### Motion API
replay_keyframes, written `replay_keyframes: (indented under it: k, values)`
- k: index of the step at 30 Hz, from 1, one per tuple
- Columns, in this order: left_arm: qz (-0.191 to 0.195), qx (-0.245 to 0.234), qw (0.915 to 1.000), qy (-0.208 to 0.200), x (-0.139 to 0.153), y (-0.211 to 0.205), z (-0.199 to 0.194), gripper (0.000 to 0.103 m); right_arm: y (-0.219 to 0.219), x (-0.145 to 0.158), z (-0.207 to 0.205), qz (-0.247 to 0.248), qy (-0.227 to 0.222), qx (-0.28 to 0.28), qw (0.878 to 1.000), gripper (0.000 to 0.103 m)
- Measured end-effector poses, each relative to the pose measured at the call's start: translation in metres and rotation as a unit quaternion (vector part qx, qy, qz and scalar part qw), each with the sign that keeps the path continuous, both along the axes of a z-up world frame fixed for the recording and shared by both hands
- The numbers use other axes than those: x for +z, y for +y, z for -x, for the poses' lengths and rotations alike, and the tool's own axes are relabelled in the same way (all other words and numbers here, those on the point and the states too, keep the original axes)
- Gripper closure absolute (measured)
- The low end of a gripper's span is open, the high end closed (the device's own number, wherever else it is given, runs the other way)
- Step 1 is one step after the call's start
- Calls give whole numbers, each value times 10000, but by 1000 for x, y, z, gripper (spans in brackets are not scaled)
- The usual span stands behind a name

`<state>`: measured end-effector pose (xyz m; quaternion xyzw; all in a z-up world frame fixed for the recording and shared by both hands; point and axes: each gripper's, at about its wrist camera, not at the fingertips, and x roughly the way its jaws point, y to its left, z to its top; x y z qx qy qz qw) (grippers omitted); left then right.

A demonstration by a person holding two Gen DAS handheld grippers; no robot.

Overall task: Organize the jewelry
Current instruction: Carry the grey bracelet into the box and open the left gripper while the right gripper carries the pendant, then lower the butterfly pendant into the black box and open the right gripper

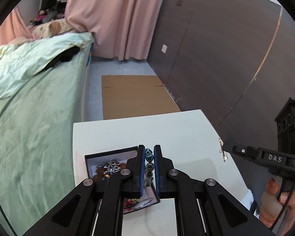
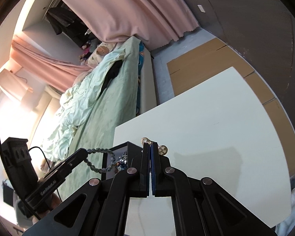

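My left gripper [image 1: 149,149] is shut on a blue-grey bead bracelet [image 1: 149,165], held above the open black jewelry box [image 1: 110,153] on the white table [image 1: 186,133]. The box holds several chains and beads [image 1: 108,169]. In the right wrist view the bracelet [image 2: 100,161] hangs as a loop from the left gripper [image 2: 84,154] beside the box [image 2: 127,147]. My right gripper [image 2: 151,144] is shut on a pair of gold patterned earrings [image 2: 162,149], held above the table [image 2: 216,127]. The earrings also show in the left wrist view [image 1: 222,149] at the right gripper's tip [image 1: 224,147].
A bed with green bedding [image 1: 29,127] runs along the table's left. Flattened cardboard [image 1: 135,96] lies on the floor beyond the table. A dark wall panel [image 1: 216,59] stands to the right, pink curtains [image 1: 118,19] behind.
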<state>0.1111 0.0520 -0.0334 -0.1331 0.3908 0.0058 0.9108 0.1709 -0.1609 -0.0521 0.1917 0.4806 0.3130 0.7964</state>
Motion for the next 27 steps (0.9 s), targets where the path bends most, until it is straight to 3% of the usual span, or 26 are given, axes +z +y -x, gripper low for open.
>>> replay_keyframes:
  k: [13, 18, 19, 21, 23, 27]
  values:
    - [501, 209, 9977, 409, -37, 16, -28, 94, 11, -5, -4, 115, 46, 35, 9999, 102]
    - [884, 170, 9929, 777, -49, 21, -33, 90, 15, -4, -2, 13, 71, 143, 9999, 102]
    - [896, 184, 9927, 786, -49, 22, -30, 86, 17, -3, 0, -7, 55, 190, 9998, 102]
    - [893, 218, 9931, 722, -44, 24, -24, 54, 21, -2, 3, -36, 29, 265, 9996, 102]
    - [877, 329, 9939, 577, -38, 27, -16, 32, 26, 0, 6, -92, -8, 352, 9993, 102]
    - [825, 498, 9946, 386, -27, 36, -1, 27, 40, 1, 12, -175, -49, 501, 9986, 102]
